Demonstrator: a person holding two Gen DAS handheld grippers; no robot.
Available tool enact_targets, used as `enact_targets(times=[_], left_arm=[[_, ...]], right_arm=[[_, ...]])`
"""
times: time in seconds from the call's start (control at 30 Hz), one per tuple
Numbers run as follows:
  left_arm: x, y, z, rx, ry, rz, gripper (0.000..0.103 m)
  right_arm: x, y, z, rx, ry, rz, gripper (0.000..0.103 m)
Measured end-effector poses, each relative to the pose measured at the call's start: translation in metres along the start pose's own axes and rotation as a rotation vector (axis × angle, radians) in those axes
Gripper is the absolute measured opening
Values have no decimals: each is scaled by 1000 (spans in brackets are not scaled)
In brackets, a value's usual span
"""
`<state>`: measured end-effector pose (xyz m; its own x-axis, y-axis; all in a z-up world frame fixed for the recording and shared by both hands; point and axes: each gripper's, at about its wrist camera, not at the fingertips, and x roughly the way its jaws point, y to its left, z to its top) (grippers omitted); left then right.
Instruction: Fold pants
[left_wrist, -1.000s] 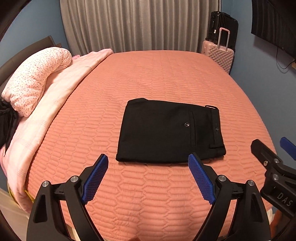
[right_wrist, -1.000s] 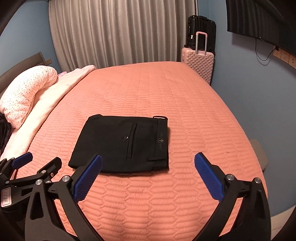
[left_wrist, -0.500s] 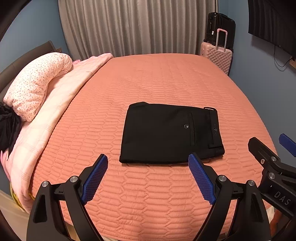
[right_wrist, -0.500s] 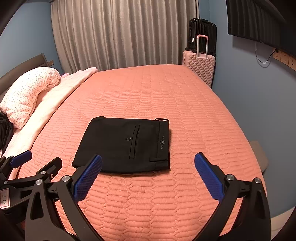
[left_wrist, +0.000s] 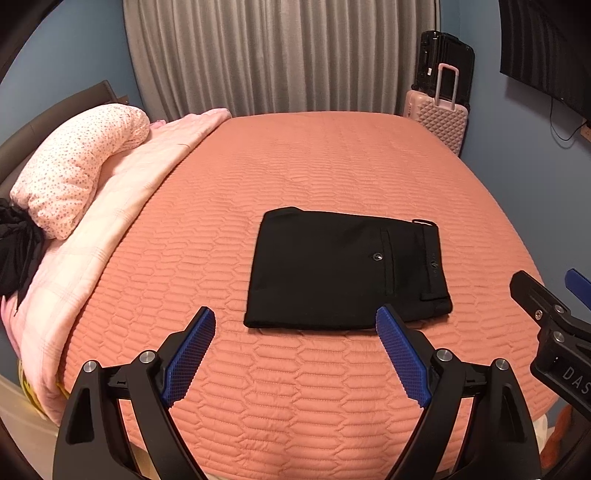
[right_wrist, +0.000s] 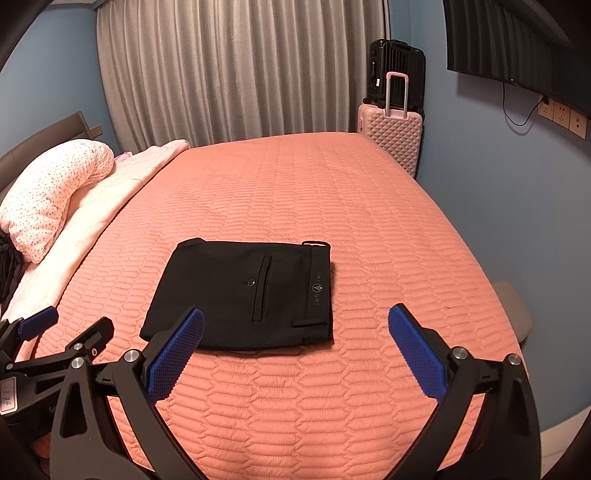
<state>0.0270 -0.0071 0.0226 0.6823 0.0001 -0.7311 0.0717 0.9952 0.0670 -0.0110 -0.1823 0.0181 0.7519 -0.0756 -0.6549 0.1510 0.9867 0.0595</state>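
1. Over the last second you have drawn both grippers back and upward: the folded black pants (left_wrist: 347, 269) now sit further from the fingertips and more of the near edge of the bed shows than a moment ago.
2. Your left gripper (left_wrist: 295, 354) is spread wide with nothing between its blue pads (left_wrist: 188, 358); your right gripper (right_wrist: 295, 354) is equally wide and holds nothing.
3. The pants lie as a compact rectangle on the near half of the bed, waistband to the right, the buttoned back pocket (right_wrist: 261, 288) facing up, the folded edge nearest you.
4. The retreat, with the garment lying flat and untouched, suggests that the folding is finished; whether the hidden lower layers are aligned cannot be judged from these angles.
5. The surface is a salmon quilted bedspread (left_wrist: 332, 162), smooth around the garment.
6. At the left lie a dotted pillow (left_wrist: 74, 166) and a pale pink blanket (left_wrist: 122, 206).
7. Beyond the far edge hang grey curtains (right_wrist: 240, 74); at far right stand a pink suitcase (right_wrist: 393, 133) and a black suitcase (right_wrist: 397, 70) behind it.
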Motion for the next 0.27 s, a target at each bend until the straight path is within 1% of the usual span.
enact_targets(times=[0.07, 0.1, 0.17, 0.27], left_arm=[[-1, -1, 0, 20, -14, 26, 87], [0, -1, 0, 22, -8, 37, 87], [0, 1, -1, 18, -5, 16, 87], [1, 0, -2, 21, 6, 7, 87]], right_arm=[[-1, 0, -1, 0, 0, -1, 98], [-1, 0, -1, 0, 2, 0, 98], [-1, 0, -3, 0, 4, 0, 98], [-1, 1, -4, -7, 7, 2, 98]])
